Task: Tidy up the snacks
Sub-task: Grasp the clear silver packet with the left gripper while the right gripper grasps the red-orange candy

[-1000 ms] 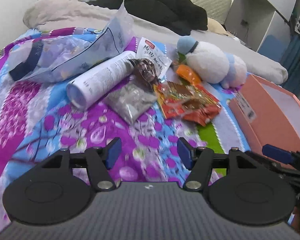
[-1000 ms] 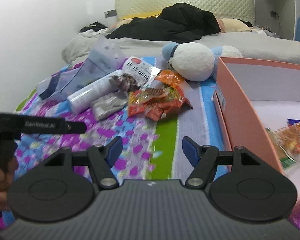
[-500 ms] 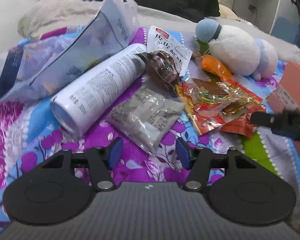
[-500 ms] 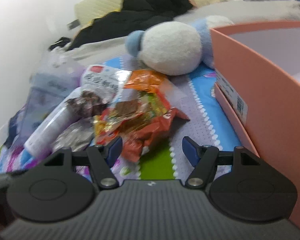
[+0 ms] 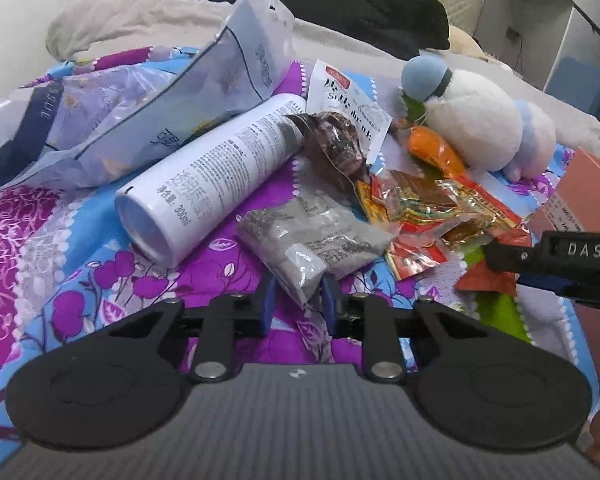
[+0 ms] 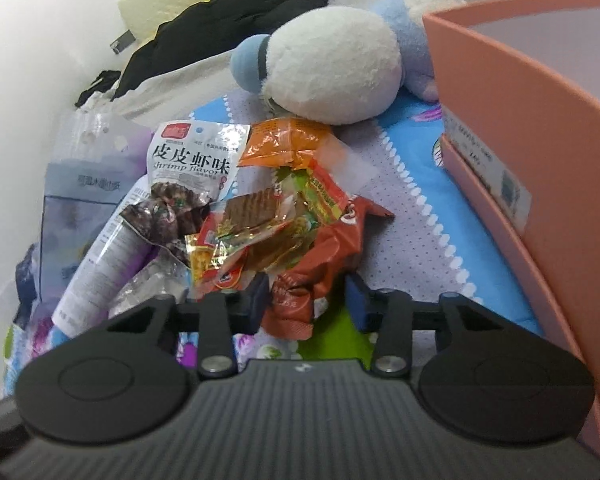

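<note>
Two grippers, both working the snack pile on the bedspread [image 5: 80, 280], one pack each.

Left gripper [image 5: 298, 300]: fingers narrowed around the near corner of the grey pack [image 5: 312, 240]. Pads look to be touching the foil on both sides, so I read it as pinched, though the pack is not lifted; most of it lies flat on the cover. A corner grab makes sense: it's the only edge sticking toward the tool.

Right gripper [image 6: 306, 304]: fingers apart, straddling the near end of the red pack [image 6: 324, 252]. Left pad is against the wrapper, right pad has a visible gap. Not clamped yet, probably lined up to close.

The remaining snacks sit just beyond: shrimp chips bag [image 6: 194, 156], dark wrapped snack [image 5: 334, 146], orange pack [image 6: 284, 138], all overlapping. A white bottle [image 5: 208, 176] and blue-grey bag [image 5: 140, 100] lie on the left of the pile; a plush toy [image 6: 332, 60] is behind it.

Pink box [image 6: 540, 140] is just right of the pile, likely the drop target, which explains the right tool taking the pack nearest it.

Risk: the red pack overlaps the foil ones, so they may drag along.
</note>
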Tool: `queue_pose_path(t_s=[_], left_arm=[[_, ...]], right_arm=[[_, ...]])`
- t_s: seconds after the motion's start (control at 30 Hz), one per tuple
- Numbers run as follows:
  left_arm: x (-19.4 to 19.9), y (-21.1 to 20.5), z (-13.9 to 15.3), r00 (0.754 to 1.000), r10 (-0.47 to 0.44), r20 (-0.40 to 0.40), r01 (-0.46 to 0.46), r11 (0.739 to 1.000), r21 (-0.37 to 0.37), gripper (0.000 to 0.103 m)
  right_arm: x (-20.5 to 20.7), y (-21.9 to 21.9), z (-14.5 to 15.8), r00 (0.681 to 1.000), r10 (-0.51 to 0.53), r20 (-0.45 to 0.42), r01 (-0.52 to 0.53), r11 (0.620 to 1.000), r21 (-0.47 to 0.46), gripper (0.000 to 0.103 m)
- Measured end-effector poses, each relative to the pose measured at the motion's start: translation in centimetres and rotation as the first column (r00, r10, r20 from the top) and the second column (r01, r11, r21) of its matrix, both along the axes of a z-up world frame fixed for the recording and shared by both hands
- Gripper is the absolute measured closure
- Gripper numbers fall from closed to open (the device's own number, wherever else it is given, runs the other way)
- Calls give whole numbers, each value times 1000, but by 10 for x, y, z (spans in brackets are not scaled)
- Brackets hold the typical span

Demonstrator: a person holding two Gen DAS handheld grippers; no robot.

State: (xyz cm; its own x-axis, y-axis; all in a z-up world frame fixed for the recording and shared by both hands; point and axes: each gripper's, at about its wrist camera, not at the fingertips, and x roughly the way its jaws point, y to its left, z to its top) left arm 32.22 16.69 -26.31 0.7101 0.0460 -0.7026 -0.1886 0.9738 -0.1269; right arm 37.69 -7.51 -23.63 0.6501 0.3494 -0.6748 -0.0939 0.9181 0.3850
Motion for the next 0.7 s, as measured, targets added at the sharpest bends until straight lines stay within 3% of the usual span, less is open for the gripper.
queue_pose_path(t_s=[0.7], left_arm=[[-122, -43, 33, 1000, 27, -2, -28, 999, -26, 91]], right_arm=[[-117, -39, 33, 989, 150, 6, -149, 984, -94, 67]])
